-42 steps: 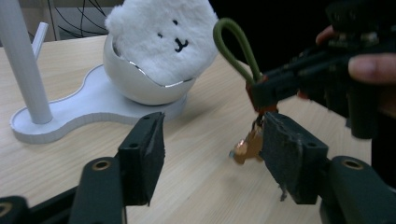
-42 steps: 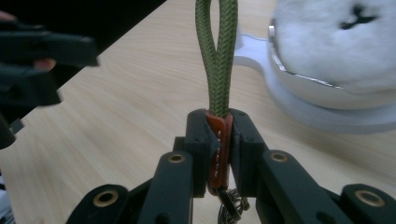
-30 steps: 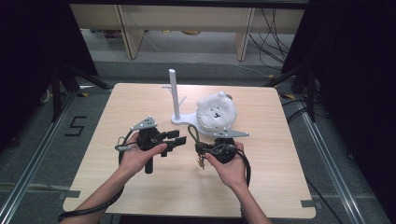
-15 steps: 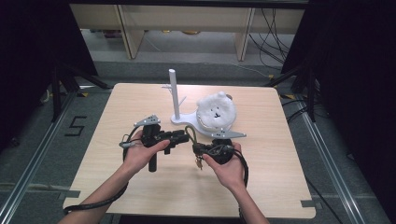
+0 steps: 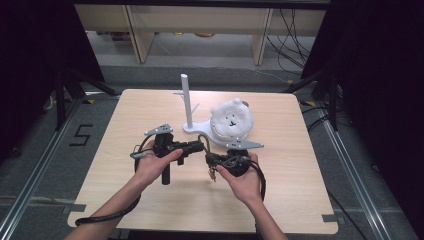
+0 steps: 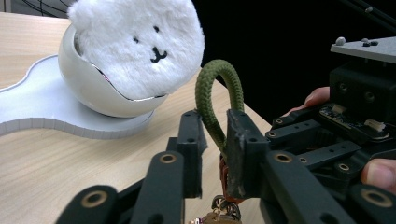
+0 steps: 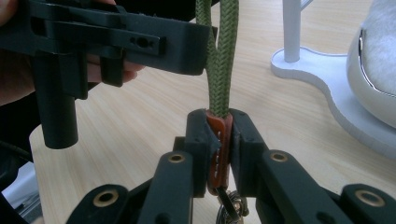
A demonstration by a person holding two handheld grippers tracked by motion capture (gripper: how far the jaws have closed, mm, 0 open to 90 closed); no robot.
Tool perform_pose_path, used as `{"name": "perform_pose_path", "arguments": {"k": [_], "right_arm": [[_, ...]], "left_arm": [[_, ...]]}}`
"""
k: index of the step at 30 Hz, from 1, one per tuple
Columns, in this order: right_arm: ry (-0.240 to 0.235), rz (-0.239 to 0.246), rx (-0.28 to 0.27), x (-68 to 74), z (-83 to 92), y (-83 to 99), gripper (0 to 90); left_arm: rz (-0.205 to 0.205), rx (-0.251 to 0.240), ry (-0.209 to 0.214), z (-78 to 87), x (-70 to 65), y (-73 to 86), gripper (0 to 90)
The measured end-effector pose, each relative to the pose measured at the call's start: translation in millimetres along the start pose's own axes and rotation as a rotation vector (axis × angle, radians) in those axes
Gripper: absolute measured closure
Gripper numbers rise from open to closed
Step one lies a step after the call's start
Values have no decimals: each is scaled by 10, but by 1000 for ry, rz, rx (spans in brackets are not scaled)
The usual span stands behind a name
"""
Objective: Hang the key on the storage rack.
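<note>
At the centre of the high view, two hands meet over the wooden table [image 5: 125, 200], each holding a black gripper. The left gripper [image 5: 200, 147] points toward the right of the frame and the right gripper [image 5: 212, 161] points toward the left, so their tips come together around a keychain with a green cord loop [image 5: 202, 140].

In the right gripper view the right gripper [image 7: 219, 144] is clenched on the brown leather tab [image 7: 217, 154] at the base of the cord, near the middle of the frame; the green cord loop [image 7: 219, 70] rises straight up from the tab to the top edge, and a metal ring [image 7: 231, 205] hangs below the jaws.

In the left gripper view the left gripper [image 6: 215, 140] sits at the lower centre. Its jaws have just been closing, and one strand of the green cord loop [image 6: 210, 88] runs down between them, against the right-hand jaw. Whether both pads already press on the cord cannot be told from the frames. The loop arches above the jaw tips.

Behind the grippers, in the upper centre of the high view, a white stand [image 5: 186, 100] rises from a white base plate [image 5: 192, 129]. A fluffy white bear face [image 5: 231, 119] sits in a white bowl-shaped shell [image 6: 88, 88] on the same plate, just right of the post.
</note>
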State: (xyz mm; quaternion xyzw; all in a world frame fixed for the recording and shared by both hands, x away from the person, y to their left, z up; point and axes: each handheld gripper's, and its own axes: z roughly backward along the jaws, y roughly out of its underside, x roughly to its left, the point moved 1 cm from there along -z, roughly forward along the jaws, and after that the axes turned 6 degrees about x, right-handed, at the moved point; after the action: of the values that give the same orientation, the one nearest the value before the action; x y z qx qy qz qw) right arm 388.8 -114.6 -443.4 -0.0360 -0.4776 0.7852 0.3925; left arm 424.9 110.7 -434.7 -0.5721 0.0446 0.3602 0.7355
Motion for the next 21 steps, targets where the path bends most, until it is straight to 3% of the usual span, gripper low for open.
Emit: {"name": "perform_pose_path", "arguments": {"k": [8, 11, 13, 14, 16, 18, 21], "right_arm": [[-8, 8, -3, 17, -21, 3, 800], [-10, 41, -17, 11, -23, -2, 800], [-7, -13, -15, 53, -11, 5, 800], [-3, 27, -24, 21, -15, -3, 799], [-15, 12, -16, 33, -11, -6, 798], [-17, 31, -26, 24, -14, -14, 792], [-19, 23, -38, 26, -13, -21, 732]], "left_arm": [[-22, -9, 9, 31, -67, -30, 837], [-32, -8, 7, 40, -85, -40, 839], [-43, -12, 3, 45, -95, -45, 840], [-46, -14, 3, 47, -99, -47, 840], [-51, -19, 1, 51, -111, -50, 841], [-63, -28, 0, 57, -123, -55, 842], [-91, -31, -32, 74, -140, -63, 845]]}}
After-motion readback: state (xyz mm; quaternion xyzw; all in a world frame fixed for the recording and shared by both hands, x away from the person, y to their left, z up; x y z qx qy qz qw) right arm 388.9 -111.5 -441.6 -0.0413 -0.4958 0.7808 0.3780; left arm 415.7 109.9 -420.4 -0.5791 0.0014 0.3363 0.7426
